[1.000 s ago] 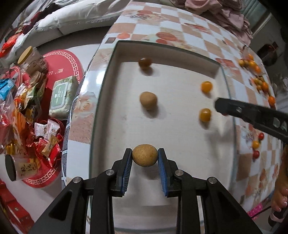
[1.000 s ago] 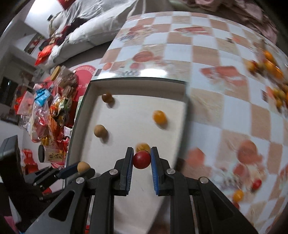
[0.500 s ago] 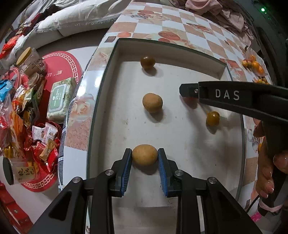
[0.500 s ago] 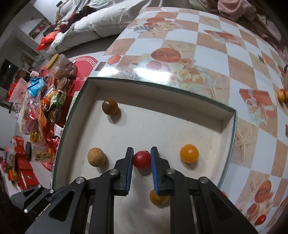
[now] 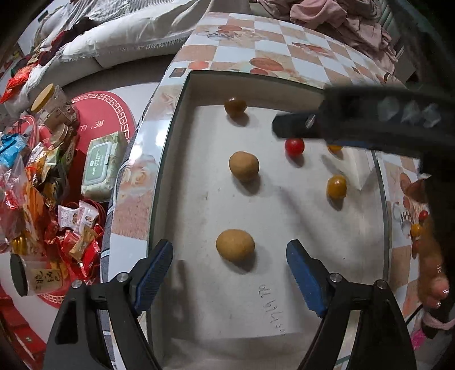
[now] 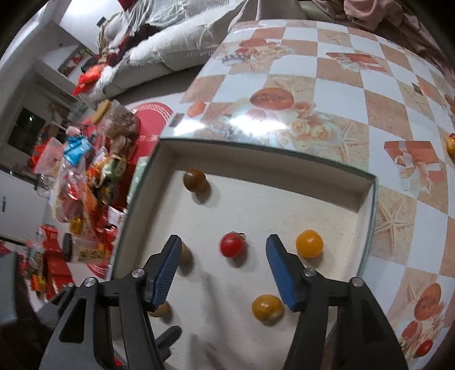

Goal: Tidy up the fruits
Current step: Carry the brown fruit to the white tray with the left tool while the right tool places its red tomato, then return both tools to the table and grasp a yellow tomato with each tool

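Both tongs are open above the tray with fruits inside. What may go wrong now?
1. The red tomato lies loose between the fingers of the open right tongs; a nudge may roll it toward the orange ones.
2. The brown fruit under the left tongs is round too and may roll.
3. Both tongs hover over one tray and may collide.

wet-wipes pack (image 5: 103,166) | snack packets (image 5: 71,227) | gold-lidded jar (image 5: 49,104) | possibly clothes (image 5: 341,20), blurred
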